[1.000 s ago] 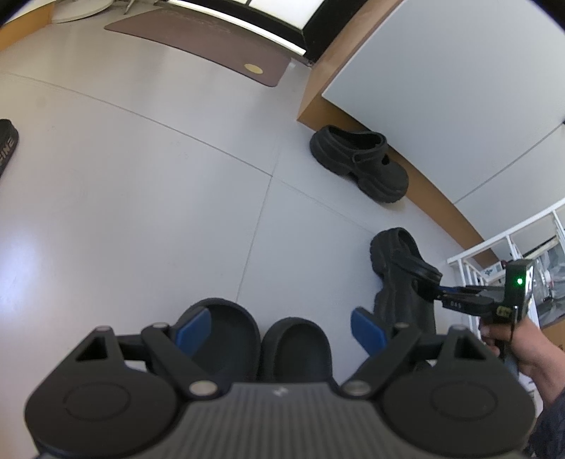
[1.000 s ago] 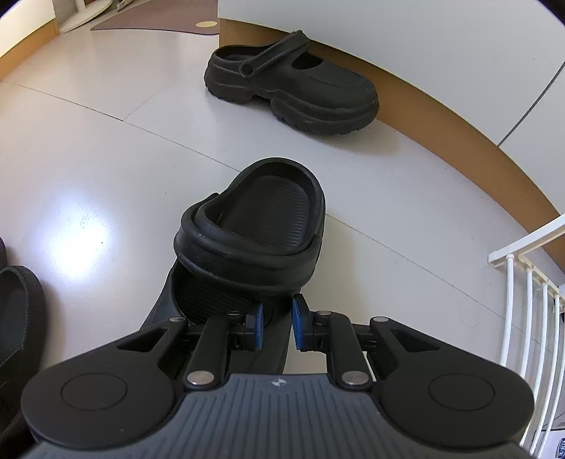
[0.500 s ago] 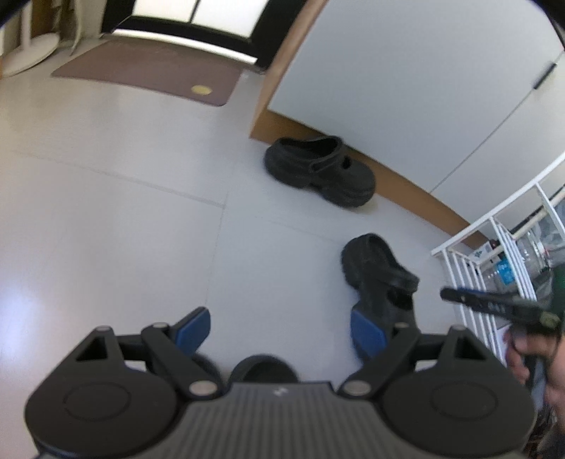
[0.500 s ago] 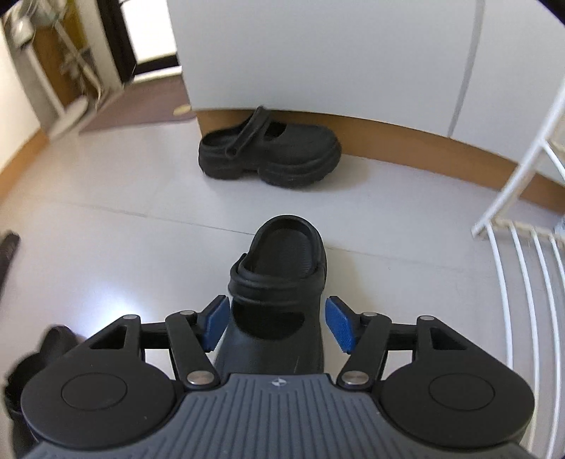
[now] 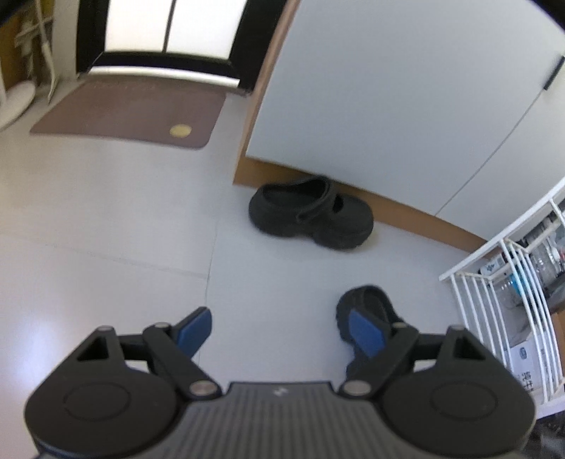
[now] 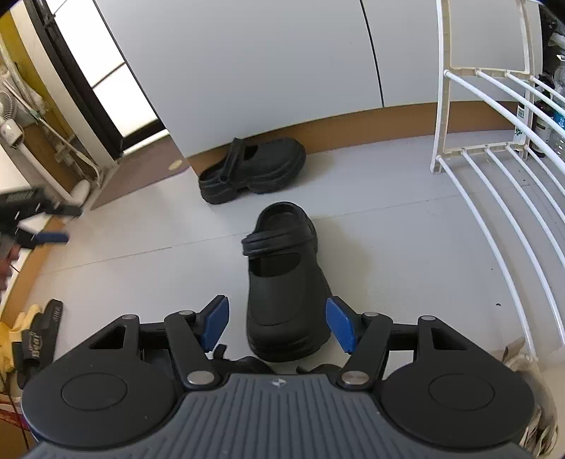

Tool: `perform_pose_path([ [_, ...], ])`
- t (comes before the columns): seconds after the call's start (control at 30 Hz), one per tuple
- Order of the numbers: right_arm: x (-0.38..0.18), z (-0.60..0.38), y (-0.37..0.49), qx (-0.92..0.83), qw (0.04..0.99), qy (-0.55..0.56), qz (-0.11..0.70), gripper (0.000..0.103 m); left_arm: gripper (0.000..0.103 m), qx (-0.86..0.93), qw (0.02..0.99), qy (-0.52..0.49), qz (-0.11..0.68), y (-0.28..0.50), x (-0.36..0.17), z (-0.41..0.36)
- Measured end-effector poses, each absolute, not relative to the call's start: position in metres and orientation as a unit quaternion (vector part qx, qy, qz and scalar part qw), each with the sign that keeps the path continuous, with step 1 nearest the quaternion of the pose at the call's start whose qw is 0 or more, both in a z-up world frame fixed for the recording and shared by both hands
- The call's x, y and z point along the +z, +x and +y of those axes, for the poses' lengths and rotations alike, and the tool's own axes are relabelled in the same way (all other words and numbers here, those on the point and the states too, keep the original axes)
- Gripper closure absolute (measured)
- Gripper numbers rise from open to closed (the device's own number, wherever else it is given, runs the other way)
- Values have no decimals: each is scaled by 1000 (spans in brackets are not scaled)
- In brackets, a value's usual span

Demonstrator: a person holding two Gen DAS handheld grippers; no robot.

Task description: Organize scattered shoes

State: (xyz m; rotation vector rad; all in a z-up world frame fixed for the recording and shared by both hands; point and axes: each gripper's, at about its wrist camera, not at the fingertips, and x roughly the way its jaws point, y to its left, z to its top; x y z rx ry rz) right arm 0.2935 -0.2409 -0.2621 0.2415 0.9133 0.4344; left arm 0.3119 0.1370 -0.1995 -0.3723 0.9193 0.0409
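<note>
Both grippers released, fingers spread, gripping nothing. Right gripper [image 6: 277, 326] hovers above the near clog [image 6: 282, 282], toe between its fingers [image 6: 340, 326], not touching. Left gripper [image 5: 280, 330] over bare floor [image 5: 106, 219], near clog just past its right finger. Near clog stands upright on the floor, heel toward the far clog [image 6: 252, 169], well apart from it. Far clog sits against the baseboard [image 6: 353, 120].

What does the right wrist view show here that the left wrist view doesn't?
Right wrist only: a sandal on the floor at lower left, a fan at the left edge, and the left gripper. Left wrist only: the whole doormat and the bright doorway. Both show the far clog by the cabinet, the near clog, and the white rack.
</note>
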Motion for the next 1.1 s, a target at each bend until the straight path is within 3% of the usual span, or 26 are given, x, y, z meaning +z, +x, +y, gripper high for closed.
perform_pose_path([
  [0.17,-257,-251,291,215,869,123,428,36,16,20,884,-141,446,358,-186,123],
  [0.5,-277,-272,284,202,868,152,428,34,16,9,889,-127,441,440,-227,98],
  [0.93,-285,-271,309,215,870,151,418,34,16,47,883,-89,458,521,-240,78],
  [1.1,-299,-269,328,208,867,151,427,34,22,53,875,-78,475,553,-253,65],
])
